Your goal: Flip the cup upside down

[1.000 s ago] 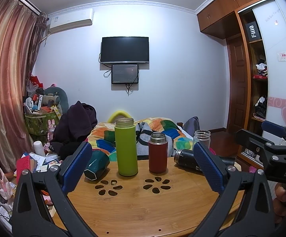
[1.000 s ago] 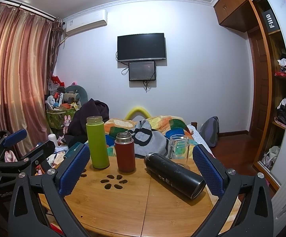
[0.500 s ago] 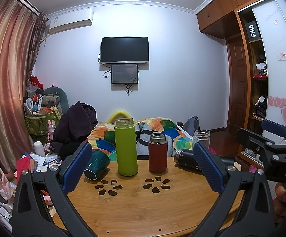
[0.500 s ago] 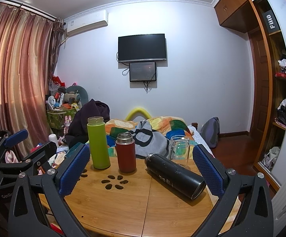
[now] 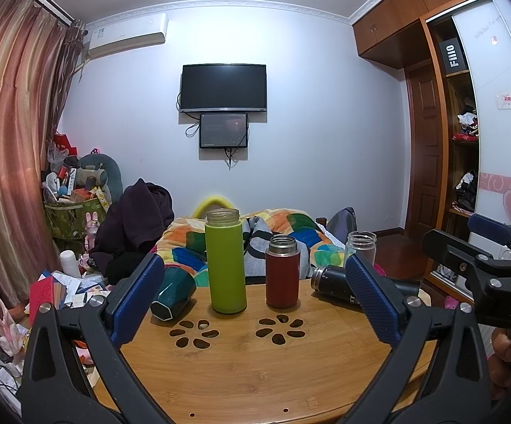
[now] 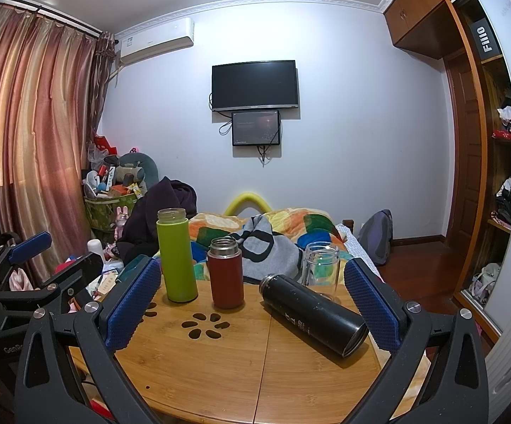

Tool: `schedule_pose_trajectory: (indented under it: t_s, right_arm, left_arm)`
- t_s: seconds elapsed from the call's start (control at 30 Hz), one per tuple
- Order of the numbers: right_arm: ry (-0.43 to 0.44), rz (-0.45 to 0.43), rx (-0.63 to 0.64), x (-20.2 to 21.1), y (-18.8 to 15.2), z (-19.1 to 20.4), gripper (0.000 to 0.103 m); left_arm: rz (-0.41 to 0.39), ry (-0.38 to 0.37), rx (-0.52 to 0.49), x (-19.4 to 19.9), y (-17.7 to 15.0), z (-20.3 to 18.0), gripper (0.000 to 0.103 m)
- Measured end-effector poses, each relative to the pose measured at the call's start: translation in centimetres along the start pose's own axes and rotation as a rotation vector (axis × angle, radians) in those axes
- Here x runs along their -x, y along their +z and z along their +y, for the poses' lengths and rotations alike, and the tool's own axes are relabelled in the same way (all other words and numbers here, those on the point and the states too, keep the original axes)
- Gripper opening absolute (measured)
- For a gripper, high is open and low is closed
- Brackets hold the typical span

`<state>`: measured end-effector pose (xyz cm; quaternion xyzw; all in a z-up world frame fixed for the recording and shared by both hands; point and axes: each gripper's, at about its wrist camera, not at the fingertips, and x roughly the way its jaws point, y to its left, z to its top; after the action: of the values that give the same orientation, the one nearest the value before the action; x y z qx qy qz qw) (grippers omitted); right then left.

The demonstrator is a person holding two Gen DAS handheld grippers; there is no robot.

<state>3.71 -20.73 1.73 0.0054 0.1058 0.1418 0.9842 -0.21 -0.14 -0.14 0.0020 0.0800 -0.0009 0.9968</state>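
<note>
A round wooden table [image 5: 255,371] holds several cups. A tall green cup [image 5: 225,265] and a shorter red cup [image 5: 282,272] stand upright with open mouths. A clear glass cup [image 5: 361,245] stands at the far right. A black cup [image 6: 313,314] lies on its side at the right. A dark teal cup [image 5: 173,293] lies on its side at the left. My left gripper [image 5: 255,300] is open and empty, short of the cups. My right gripper [image 6: 252,304] is open and empty, with the black cup near its right finger [image 6: 370,304].
Flower-shaped cutouts [image 5: 280,328] pierce the tabletop. A bed with a patchwork quilt [image 5: 283,233] lies behind the table. Clutter and papers [image 5: 61,282] cover the floor at the left. A wardrobe [image 5: 460,176] stands at the right.
</note>
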Motion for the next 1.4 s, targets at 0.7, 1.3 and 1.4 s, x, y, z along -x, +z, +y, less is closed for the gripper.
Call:
schedule_pose_trajectory:
  t_s: [0.7,1.3,1.4]
  right_arm:
    - [0.001,0.002,0.0,0.2,0.1,0.3,0.103]
    - [-0.038,0.111,-0.056,-3.6,-2.8,-3.3,0.103]
    - [-0.051,0.139,-0.06,-4.4,-3.5,-4.1,0.103]
  left_arm:
    - [0.019,0.006,0.024,-0.4,-0.4,0.5,0.103]
    - [0.362,0.044,0.047,-19.4,-1.9,6.0,0.103]
    - [0.387,0.056,0.025,-22.7,-2.2,5.8,0.103]
